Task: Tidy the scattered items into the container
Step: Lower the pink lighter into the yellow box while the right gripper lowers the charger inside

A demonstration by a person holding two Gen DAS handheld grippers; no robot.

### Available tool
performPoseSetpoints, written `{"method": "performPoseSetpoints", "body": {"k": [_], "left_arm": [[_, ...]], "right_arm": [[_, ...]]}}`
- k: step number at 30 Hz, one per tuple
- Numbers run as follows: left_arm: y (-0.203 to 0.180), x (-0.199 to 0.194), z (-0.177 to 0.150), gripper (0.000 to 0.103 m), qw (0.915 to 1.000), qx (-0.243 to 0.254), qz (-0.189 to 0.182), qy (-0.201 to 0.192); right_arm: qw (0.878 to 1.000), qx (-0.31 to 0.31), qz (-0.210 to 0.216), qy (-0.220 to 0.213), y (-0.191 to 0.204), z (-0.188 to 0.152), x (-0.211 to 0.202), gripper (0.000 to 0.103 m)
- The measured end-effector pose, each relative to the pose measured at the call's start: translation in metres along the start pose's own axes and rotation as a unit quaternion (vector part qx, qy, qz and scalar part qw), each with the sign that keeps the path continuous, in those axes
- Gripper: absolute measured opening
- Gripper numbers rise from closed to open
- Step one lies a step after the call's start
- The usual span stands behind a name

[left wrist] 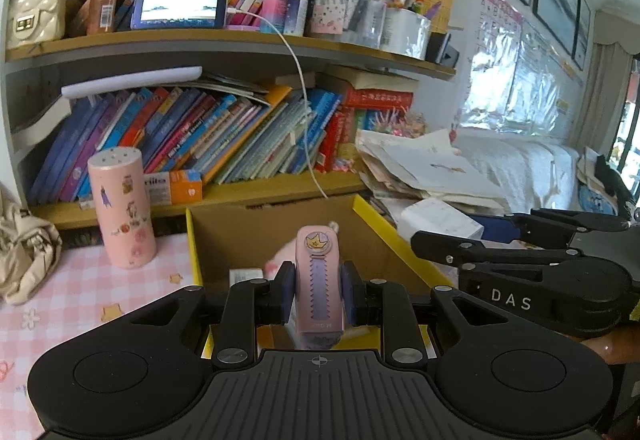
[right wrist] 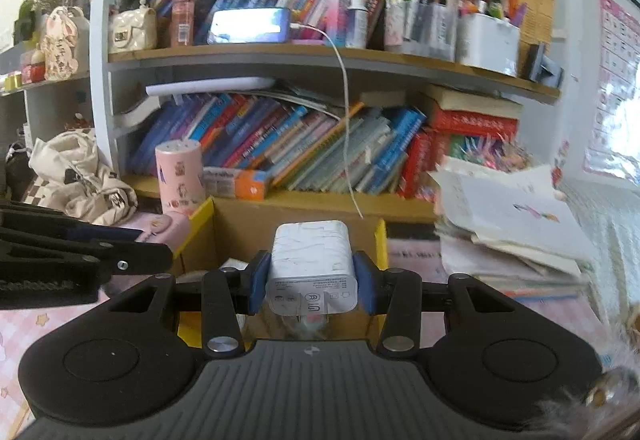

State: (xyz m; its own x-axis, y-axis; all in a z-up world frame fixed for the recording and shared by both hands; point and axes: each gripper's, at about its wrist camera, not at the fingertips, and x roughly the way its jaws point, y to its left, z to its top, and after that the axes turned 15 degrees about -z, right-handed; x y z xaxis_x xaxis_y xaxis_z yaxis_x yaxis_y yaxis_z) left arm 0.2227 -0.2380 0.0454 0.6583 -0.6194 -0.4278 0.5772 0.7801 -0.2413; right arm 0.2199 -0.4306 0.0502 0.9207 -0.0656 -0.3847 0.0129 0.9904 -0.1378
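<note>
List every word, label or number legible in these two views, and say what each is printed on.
"DAS": white letters on the right gripper body, in the left wrist view.
White charger held by the right gripper: small print and marks, too small to read.
Pink case in the left gripper: crown emblem only, no readable word.
Book spines and orange box: too blurred to read.

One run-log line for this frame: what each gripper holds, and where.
left gripper: shut on pink tool | right gripper: shut on white charger | both above cardboard box | nothing released
</note>
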Motion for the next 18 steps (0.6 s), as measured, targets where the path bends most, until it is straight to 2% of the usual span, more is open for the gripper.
{"method": "performPoseSetpoints", "body": {"k": [6, 12, 18], "left_arm": [[0.016, 0.022, 0.010, 0.023, 0.9994, 0.005, 0.033, 0.006], [0.037, 0.044, 0.009, 0.023, 0.9975, 0.004, 0.064, 0.029], [0.049, 0.063, 0.002, 0.023, 0.9959, -0.004, 0.071, 0.056]], "right_arm": [[0.999, -0.002, 0.032, 0.000, 0.009, 0.011, 0.034, 0.042], [0.998, -0.025, 0.053, 0.019, 0.021, 0.012, 0.071, 0.042], [0.996, -0.044, 0.062, 0.047, 0.030, 0.003, 0.102, 0.042]]}}
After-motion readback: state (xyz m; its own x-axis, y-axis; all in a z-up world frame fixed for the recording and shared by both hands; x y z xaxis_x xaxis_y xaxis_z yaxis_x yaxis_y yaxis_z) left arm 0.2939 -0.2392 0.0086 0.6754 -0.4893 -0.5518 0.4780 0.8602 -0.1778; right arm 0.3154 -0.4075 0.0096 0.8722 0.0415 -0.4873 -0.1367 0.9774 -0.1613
